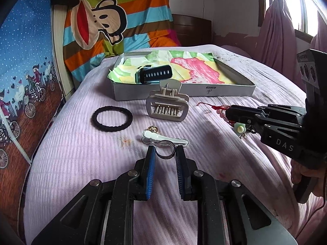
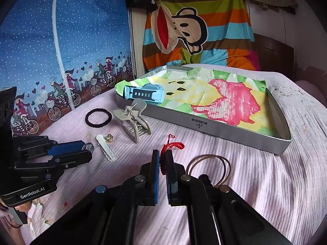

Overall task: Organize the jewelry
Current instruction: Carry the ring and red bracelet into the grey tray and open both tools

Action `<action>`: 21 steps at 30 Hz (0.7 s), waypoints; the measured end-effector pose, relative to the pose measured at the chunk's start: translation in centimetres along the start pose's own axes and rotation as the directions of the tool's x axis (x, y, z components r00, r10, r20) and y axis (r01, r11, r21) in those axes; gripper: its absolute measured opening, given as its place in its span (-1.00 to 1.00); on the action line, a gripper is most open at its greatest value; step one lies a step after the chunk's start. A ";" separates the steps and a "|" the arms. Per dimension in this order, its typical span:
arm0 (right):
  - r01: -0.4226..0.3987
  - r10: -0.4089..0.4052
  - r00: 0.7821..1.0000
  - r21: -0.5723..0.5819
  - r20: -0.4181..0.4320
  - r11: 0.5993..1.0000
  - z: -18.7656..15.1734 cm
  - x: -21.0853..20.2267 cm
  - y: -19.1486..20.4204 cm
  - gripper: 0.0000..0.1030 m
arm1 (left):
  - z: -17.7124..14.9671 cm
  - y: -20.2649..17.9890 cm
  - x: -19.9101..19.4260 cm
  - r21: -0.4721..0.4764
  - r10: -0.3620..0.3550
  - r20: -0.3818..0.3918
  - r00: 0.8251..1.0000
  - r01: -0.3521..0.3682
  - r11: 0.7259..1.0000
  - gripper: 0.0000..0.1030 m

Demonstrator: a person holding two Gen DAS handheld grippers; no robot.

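Observation:
On the lilac bedspread, my left gripper (image 1: 165, 153) is shut on a small silver ring (image 1: 165, 150), pinched at its fingertips; from the right wrist view the ring (image 2: 90, 147) sits at that gripper's (image 2: 88, 149) tips. My right gripper (image 2: 162, 155) is shut on a red cord bracelet (image 2: 173, 145) whose loop sticks out ahead of the pads. In the left wrist view the right gripper (image 1: 227, 113) comes in from the right, with the red cord (image 1: 206, 104), pink beads and a green charm (image 1: 240, 128) hanging at its tip.
A grey box (image 1: 184, 91) (image 2: 204, 127) lined with colourful paper holds a blue watch (image 1: 155, 74) (image 2: 145, 94). A beige hair claw (image 1: 167, 106), black hair tie (image 1: 112, 118), white clip (image 1: 165, 139) and gold ornament (image 1: 153, 130) lie nearby. Thin bangles (image 2: 208, 167) rest by the right gripper.

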State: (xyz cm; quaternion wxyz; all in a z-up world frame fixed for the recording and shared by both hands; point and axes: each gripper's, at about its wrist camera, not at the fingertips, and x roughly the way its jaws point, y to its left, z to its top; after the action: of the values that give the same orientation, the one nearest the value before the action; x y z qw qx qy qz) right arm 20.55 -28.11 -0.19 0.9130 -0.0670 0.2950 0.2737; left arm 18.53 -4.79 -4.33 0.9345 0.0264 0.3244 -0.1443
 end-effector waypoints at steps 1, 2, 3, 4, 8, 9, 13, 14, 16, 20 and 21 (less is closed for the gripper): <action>0.002 -0.002 1.000 0.007 0.014 1.000 0.2 -0.3 -0.2 -0.89 | 0.1 0.0 -0.2 -0.006 -0.002 0.008 1.000 0.002 1.000 -0.68; 0.002 -0.003 1.000 0.016 0.030 1.000 0.4 -0.7 -0.4 -0.89 | 0.3 -0.1 -0.4 -0.014 -0.003 0.015 1.000 0.003 1.000 -0.68; 0.000 -0.002 0.999 0.026 0.046 1.000 0.6 -1.0 -0.7 -0.89 | 0.6 -0.1 -0.6 -0.022 -0.005 0.025 1.000 0.005 1.000 -0.68; -0.002 -0.001 0.998 0.037 0.062 0.999 0.8 -1.4 -1.0 -0.89 | 0.9 -0.2 -0.9 -0.028 -0.005 0.038 0.999 0.006 1.000 -0.68; 0.004 -0.013 0.992 0.072 0.128 0.997 1.8 -3.1 -2.2 -0.89 | 3.2 -0.8 -1.9 -0.034 -0.003 0.096 0.995 0.006 0.999 -0.68; 0.000 -0.013 0.989 0.086 0.145 0.996 2.0 -3.5 -2.6 -0.89 | 3.9 -1.0 -2.2 -0.034 -0.004 0.111 0.994 0.007 0.999 -0.68; 0.002 -0.027 0.980 0.126 0.198 0.992 3.2 -4.4 -4.2 -0.89 | 6.7 -1.9 -2.7 -0.031 -0.004 0.159 0.987 0.009 0.999 -0.68; 0.003 -0.031 0.977 0.131 0.210 0.991 3.5 -4.6 -4.5 -0.89 | 7.4 -2.1 -2.6 -0.033 -0.006 0.169 0.986 0.012 0.999 -0.68; 0.011 -0.043 0.972 0.139 0.232 0.990 4.0 -4.6 -5.0 -0.89 | 8.8 -2.6 -2.2 -0.040 -0.006 0.178 0.984 0.013 0.999 -0.68; 0.030 -0.066 0.965 0.142 0.253 0.989 5.1 -3.3 -6.1 -0.89 | 11.5 -3.2 0.2 -0.065 0.025 0.159 0.987 -0.015 0.998 -0.68; 0.031 -0.068 0.965 0.148 0.254 0.988 5.3 -2.8 -6.5 -0.89 | 12.1 -3.3 0.9 -0.078 0.032 0.148 0.989 -0.021 0.997 -0.68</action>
State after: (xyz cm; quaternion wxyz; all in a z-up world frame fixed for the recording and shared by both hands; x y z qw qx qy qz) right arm 24.77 -33.35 5.47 0.9527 0.0275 0.1905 0.2352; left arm 25.53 -9.87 4.81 0.9582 -0.0157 0.2587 -0.1209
